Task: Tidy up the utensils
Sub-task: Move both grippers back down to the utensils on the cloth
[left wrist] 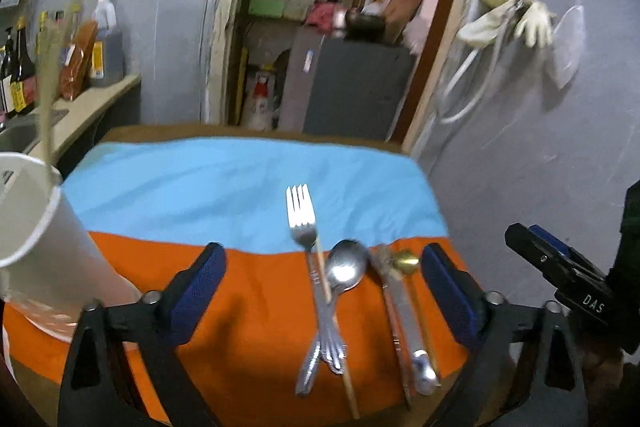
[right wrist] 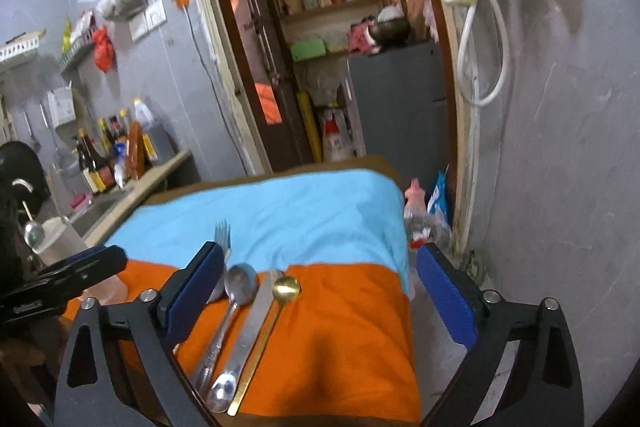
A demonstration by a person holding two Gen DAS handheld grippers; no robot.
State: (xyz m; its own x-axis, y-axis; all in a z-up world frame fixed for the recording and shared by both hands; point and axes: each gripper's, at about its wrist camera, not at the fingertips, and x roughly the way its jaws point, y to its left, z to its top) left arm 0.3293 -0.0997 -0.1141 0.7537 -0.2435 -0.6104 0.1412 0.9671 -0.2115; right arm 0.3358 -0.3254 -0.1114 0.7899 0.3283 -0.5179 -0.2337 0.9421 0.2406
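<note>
Utensils lie on a cloth-covered table (left wrist: 120, 133) in a small grey-walled kitchen.

The table carries a blue cloth (left wrist: 224, 183) and an orange cloth (right wrist: 344, 339); behind it an open doorway (right wrist: 320, 39) shows shelves and a grey fridge (right wrist: 400, 99), and bottles stand on a counter (left wrist: 92, 107) at the left. A white cup (left wrist: 44, 239) stands at the left, cut off by the frame edge. On the orange cloth lie a fork (left wrist: 302, 227), a spoon (left wrist: 346, 263), a chopstick (left wrist: 334, 323), partly blurred, and a gold spoon (right wrist: 286, 287). The left gripper (left wrist: 320, 291) and the right gripper (right wrist: 320, 291) both have jaws wide apart with nothing held.
</note>
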